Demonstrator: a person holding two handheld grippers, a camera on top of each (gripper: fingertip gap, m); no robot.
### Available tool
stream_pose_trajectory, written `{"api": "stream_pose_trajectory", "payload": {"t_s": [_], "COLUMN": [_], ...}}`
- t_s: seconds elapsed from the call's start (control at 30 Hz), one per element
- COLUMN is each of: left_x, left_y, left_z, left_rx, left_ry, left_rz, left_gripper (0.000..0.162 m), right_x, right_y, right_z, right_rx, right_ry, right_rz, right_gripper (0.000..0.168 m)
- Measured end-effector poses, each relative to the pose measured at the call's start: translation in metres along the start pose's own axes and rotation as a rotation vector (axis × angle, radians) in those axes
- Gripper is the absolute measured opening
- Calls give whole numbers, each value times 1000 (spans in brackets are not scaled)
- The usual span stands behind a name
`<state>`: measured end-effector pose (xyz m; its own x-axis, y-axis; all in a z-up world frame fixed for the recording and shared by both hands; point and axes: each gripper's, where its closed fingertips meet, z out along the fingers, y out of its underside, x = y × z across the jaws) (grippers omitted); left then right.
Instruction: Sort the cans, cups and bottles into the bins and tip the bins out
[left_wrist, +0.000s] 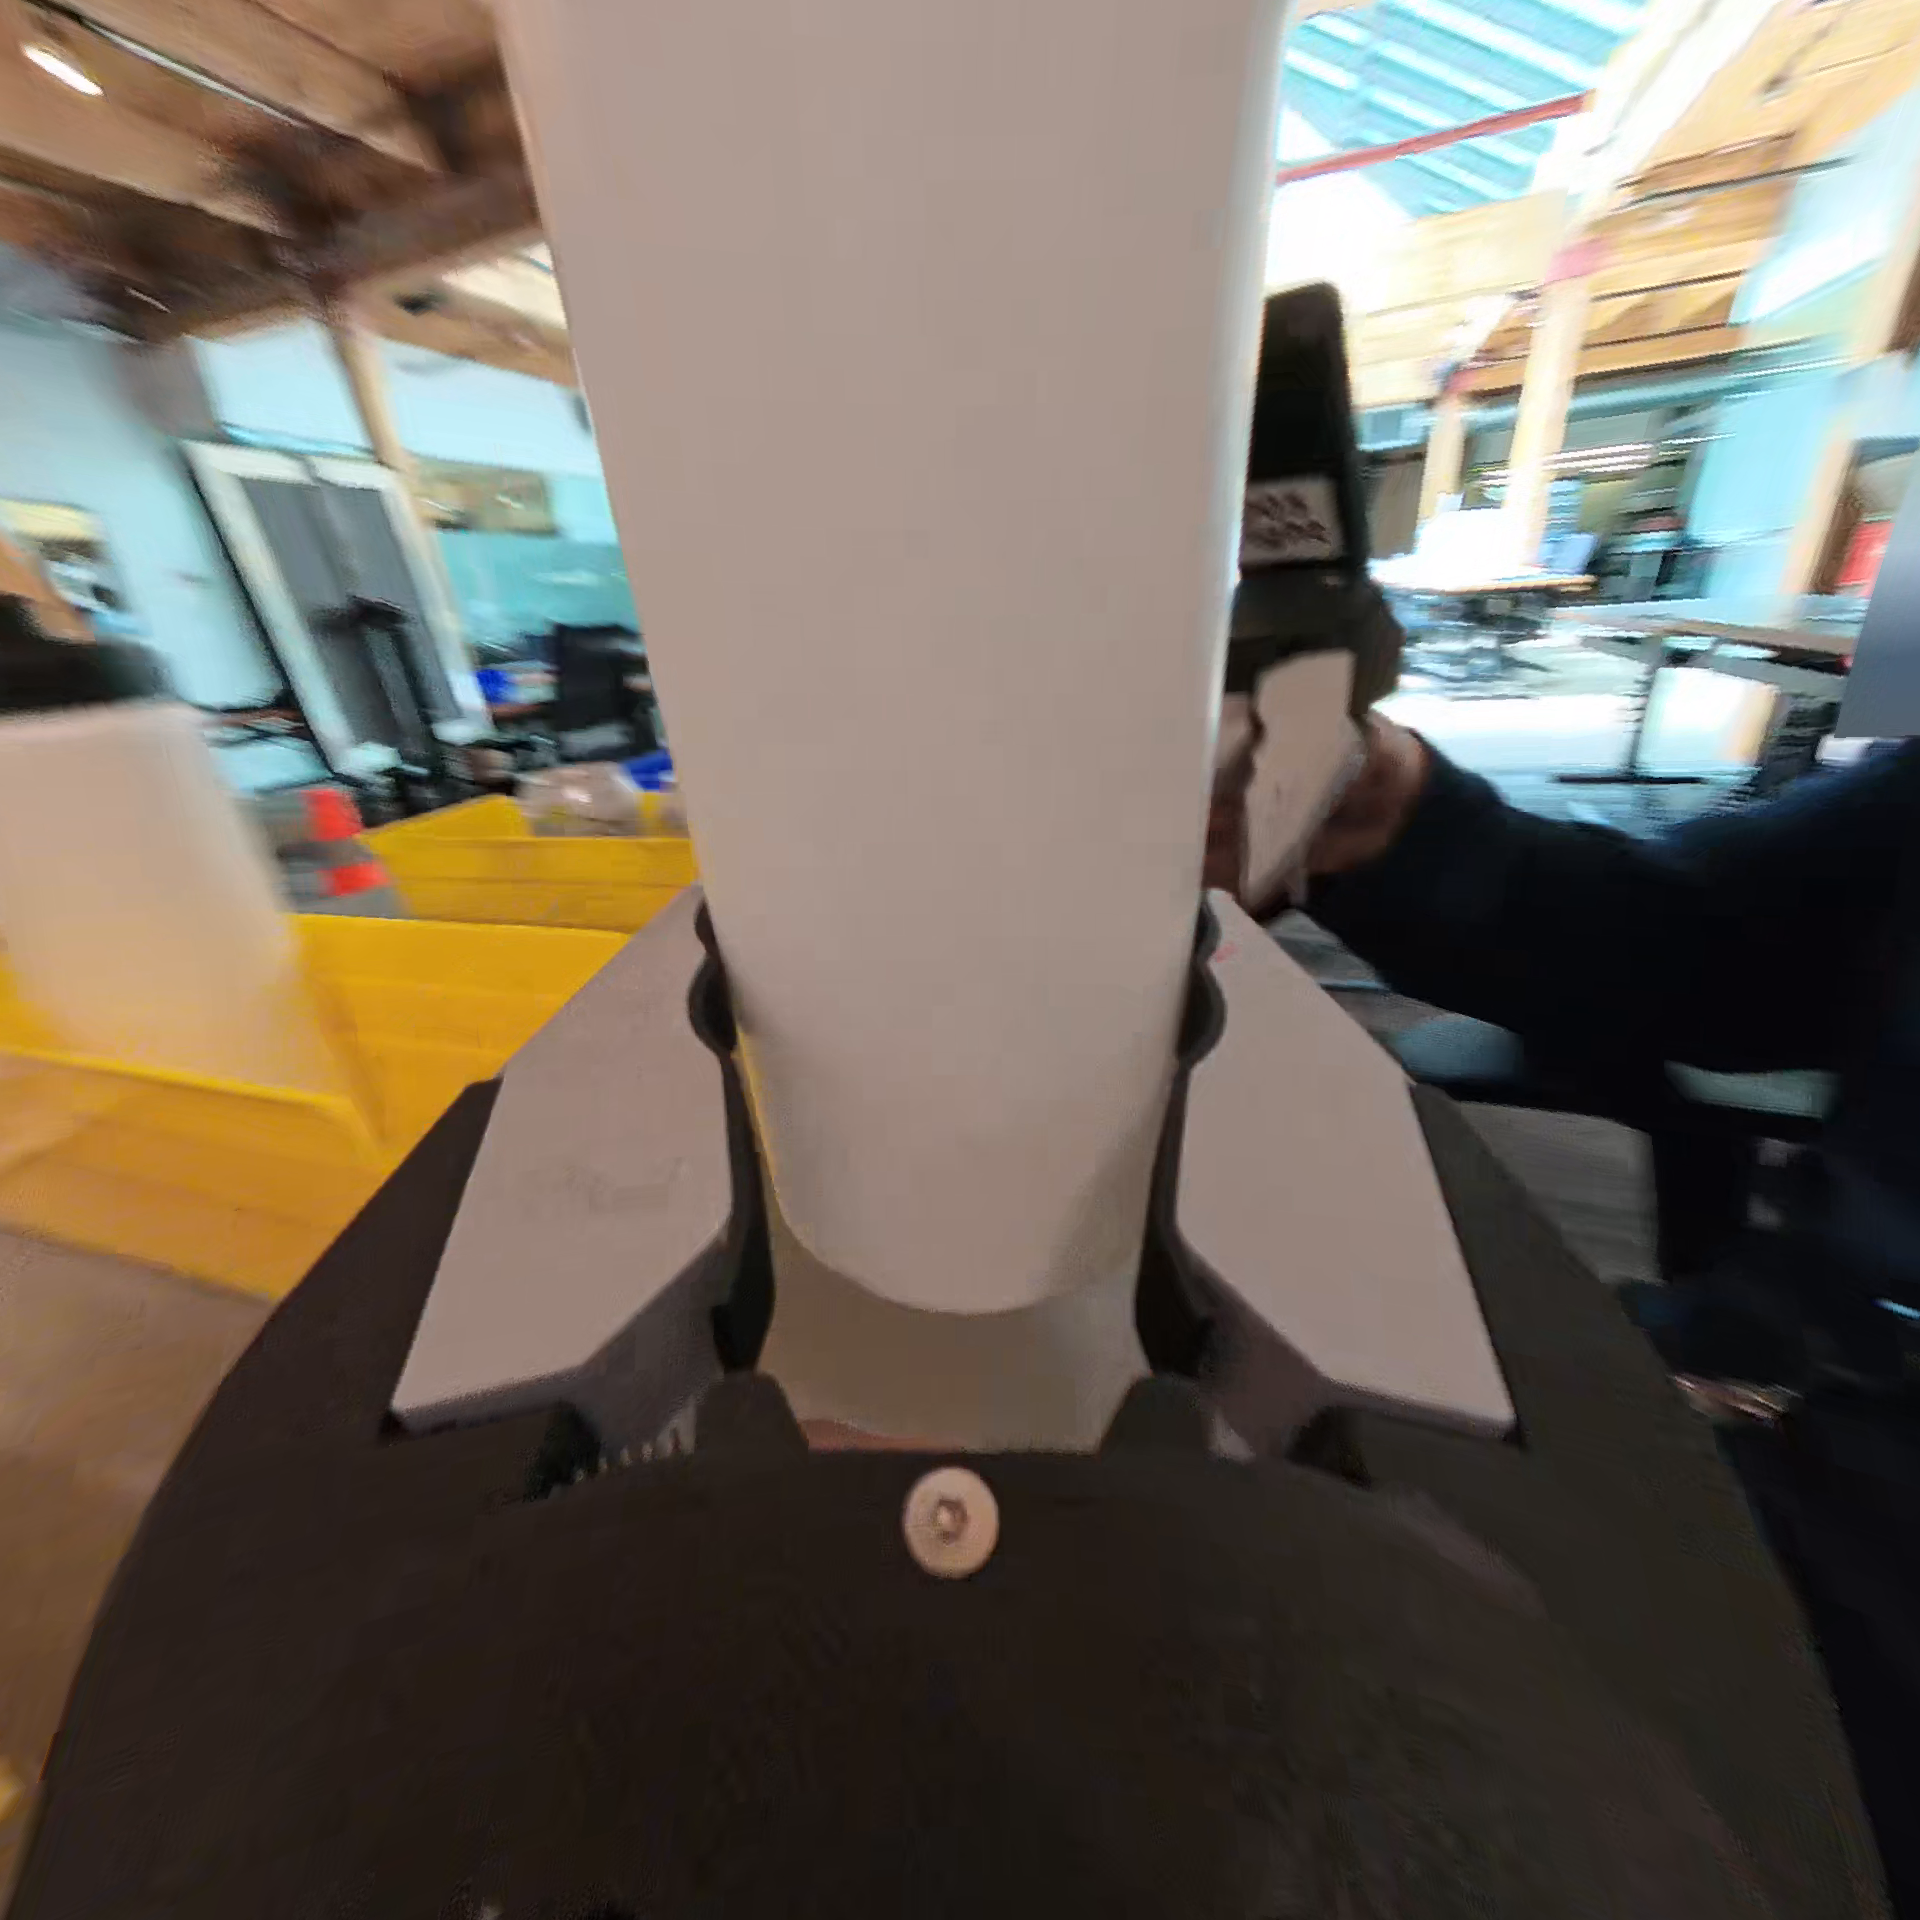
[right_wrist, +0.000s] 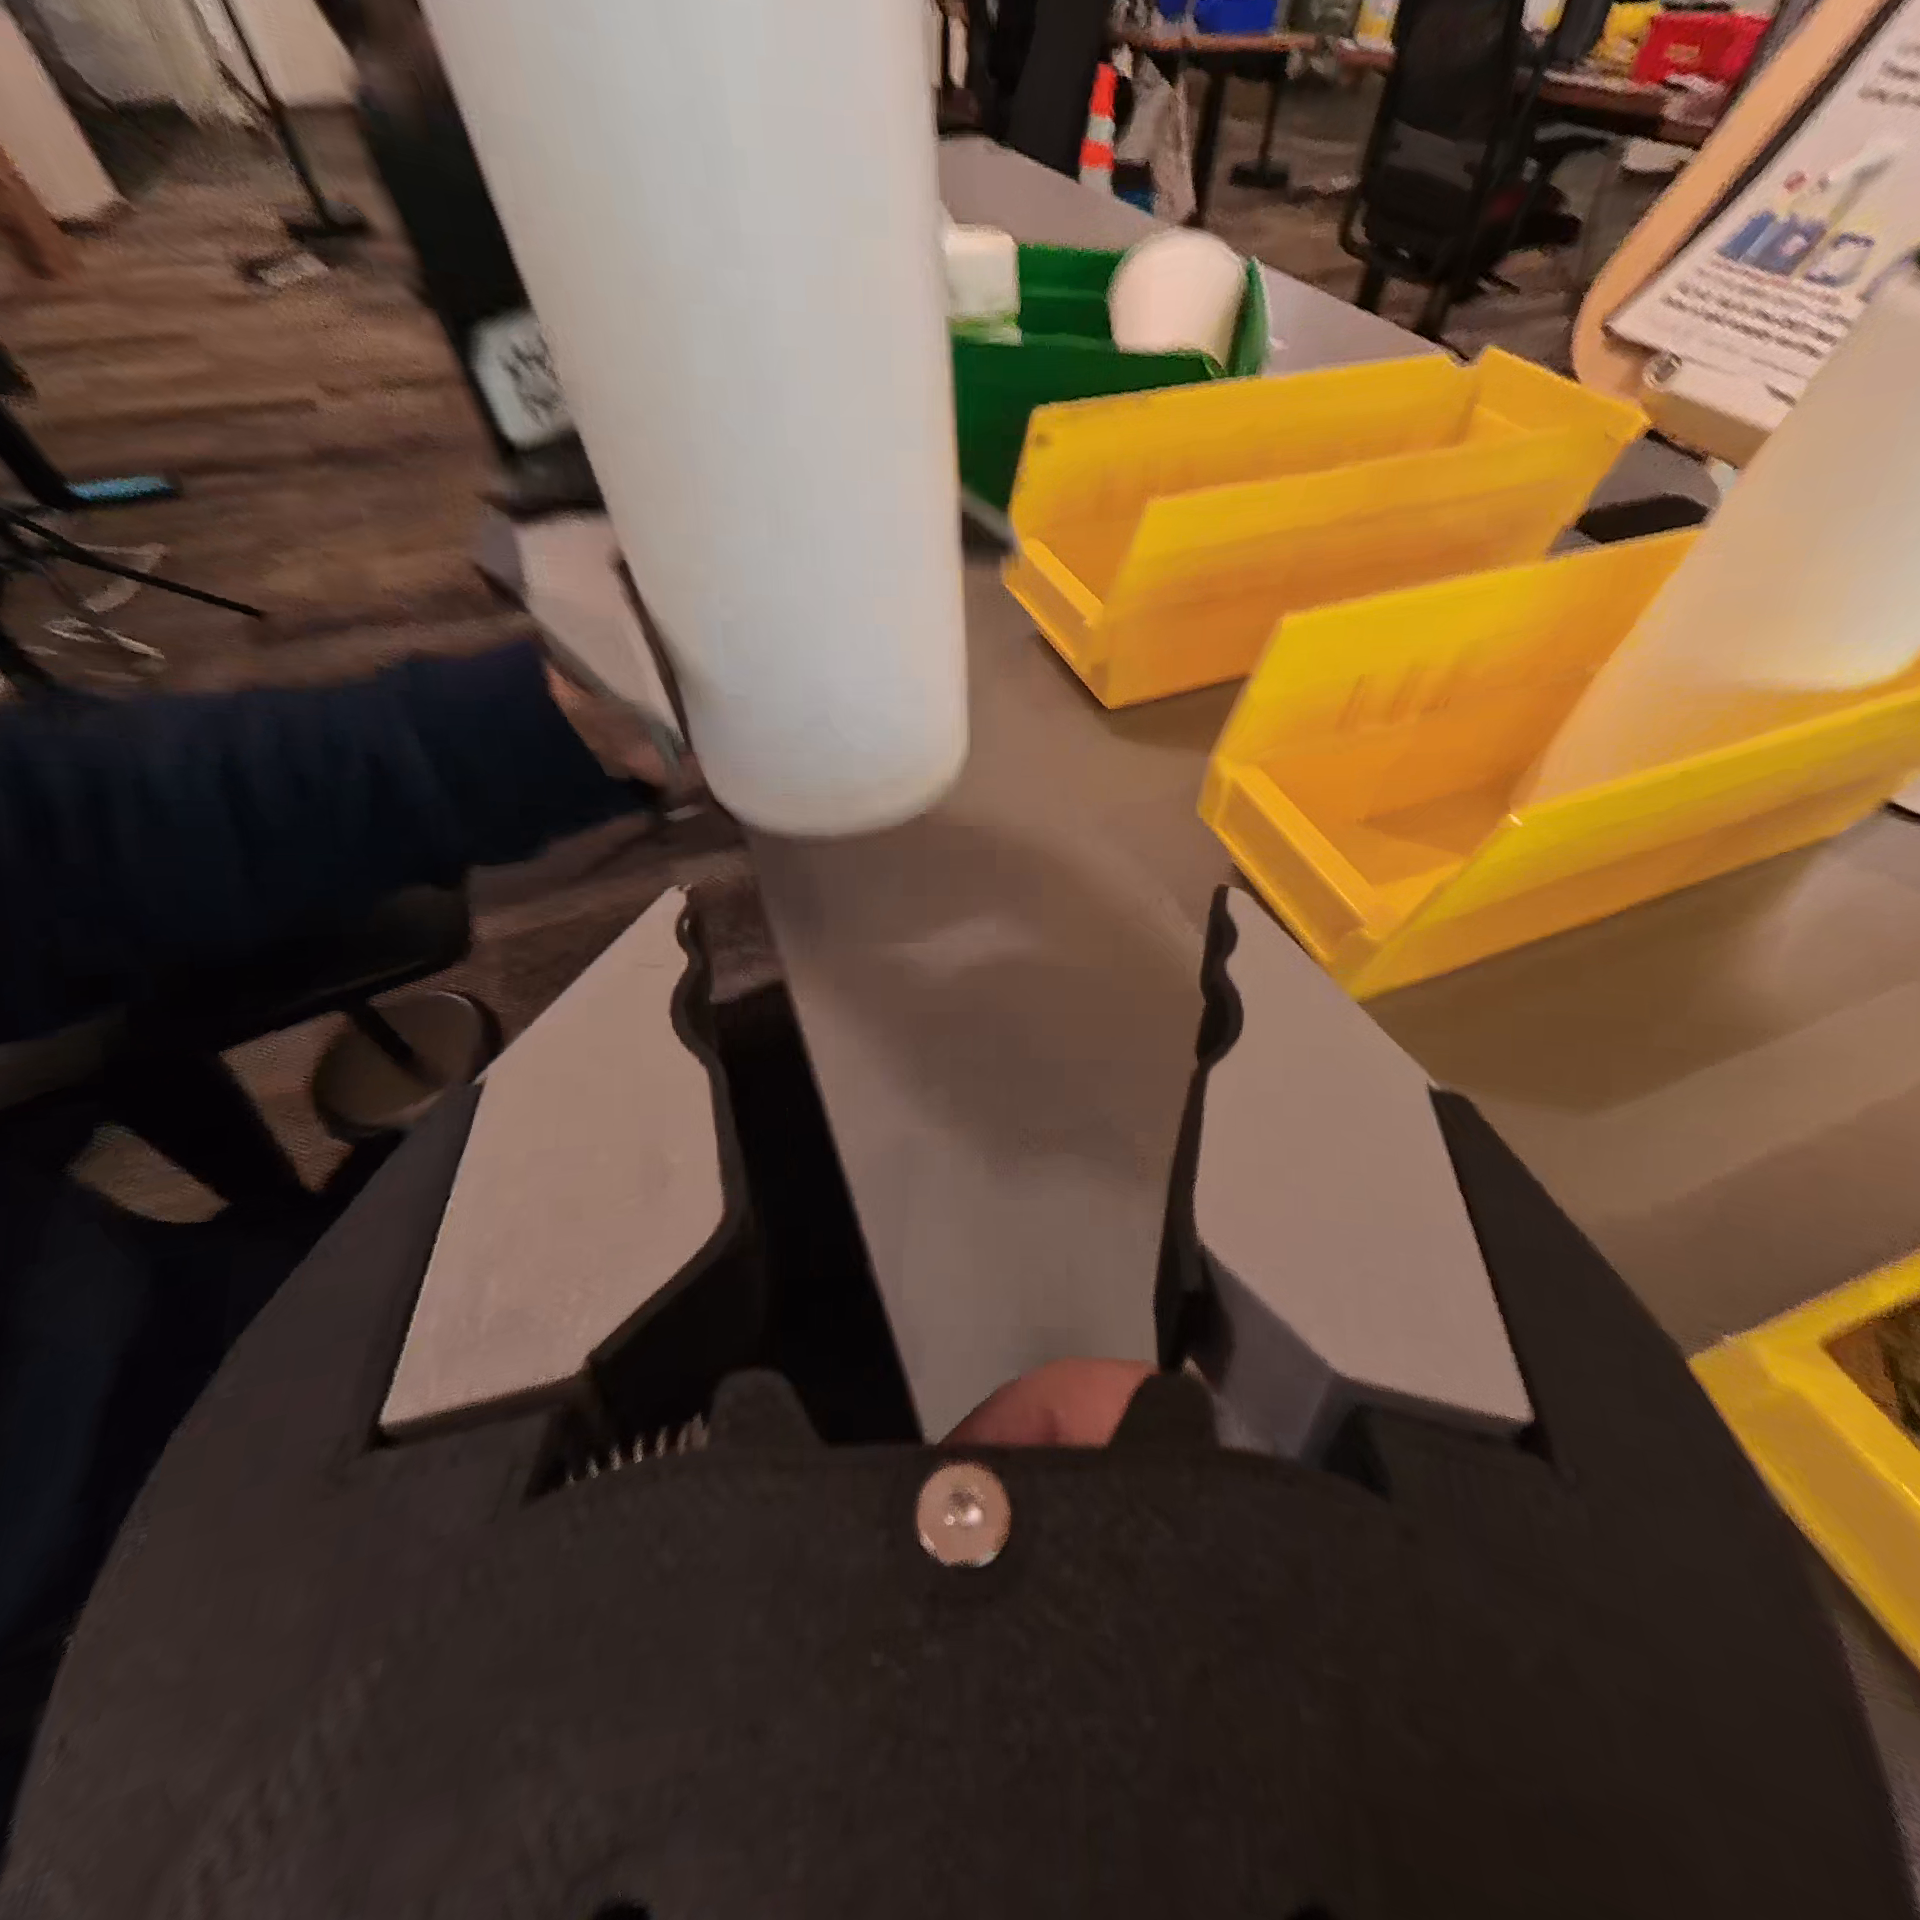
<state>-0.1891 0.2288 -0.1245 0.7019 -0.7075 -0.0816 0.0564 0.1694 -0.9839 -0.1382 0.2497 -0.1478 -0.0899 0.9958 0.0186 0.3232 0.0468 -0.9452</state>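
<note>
Left hand-held gripper (left_wrist: 951, 997): closed on white bottle (left_wrist: 925, 623).
Right hand-held gripper (right_wrist: 956, 997): open, nothing held.
Yellow bins (right_wrist: 1299, 540): right of bottle, on desk (right_wrist: 1039, 1039).

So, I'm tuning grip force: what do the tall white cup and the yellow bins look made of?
Tall white cup, held in the left claw: matte and opaque with no gloss, probably paper or plastic; blur leaves it open. Yellow bins: thin, rigid, slightly glossy moulded walls, so likely plastic.
</note>
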Motion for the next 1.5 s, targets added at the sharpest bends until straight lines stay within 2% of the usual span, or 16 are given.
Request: {"api": "stream_pose_trajectory", "payload": {"t_s": [0.17, 0.27, 0.33, 0.37, 0.43, 0.7, 0.83, 1.0, 1.13, 1.23, 1.37, 1.5], "left_x": [45, 77, 88, 91, 94, 91, 74, 16, -37, -59, -68, -73], "left_y": [51, 71, 88, 94, 100, 99, 87, 32, 10, 0, -16, -16], "left_z": [30, 44, 51, 54, 55, 53, 48, 30, -10, -35, -50, -57], "left_rx": [-195, -316, -422, -457, -485, -512, -573, -489, -434, -381, -333, -371], "left_ry": [183, 289, 295, 291, 295, 283, 239, 41, -207, -303, -362, -421], "left_rz": [-72, -75, -51, -52, -67, -102, -85, -101, -135, -196, -192, -123], "left_gripper": [87, 87, 87, 87, 87, 86, 82, 83, 71, 64, 61, 60], "right_x": [-33, -37, -41, -43, -46, -41, -25, 12, 70, 113, 151, 166], "right_y": [-34, -33, -30, -29, -29, -28, -39, -91, -133, -149, -142, -109], "right_z": [-18, -15, -11, -10, -10, -11, -12, -16, -3, 19, 58, 99], "right_rx": [148, 152, 144, 148, 146, 136, 175, 331, 390, 384, 319, 174], "right_ry": [-135, -133, -153, -165, -175, -205, -170, -104, 106, 236, 343, 372], "right_rz": [41, 42, 39, 37, 17, 49, 73, 139, 85, 76, 81, 107], "right_gripper": [104, 105, 114, 111, 99, 98, 98, 97, 98, 98, 98, 98]}}
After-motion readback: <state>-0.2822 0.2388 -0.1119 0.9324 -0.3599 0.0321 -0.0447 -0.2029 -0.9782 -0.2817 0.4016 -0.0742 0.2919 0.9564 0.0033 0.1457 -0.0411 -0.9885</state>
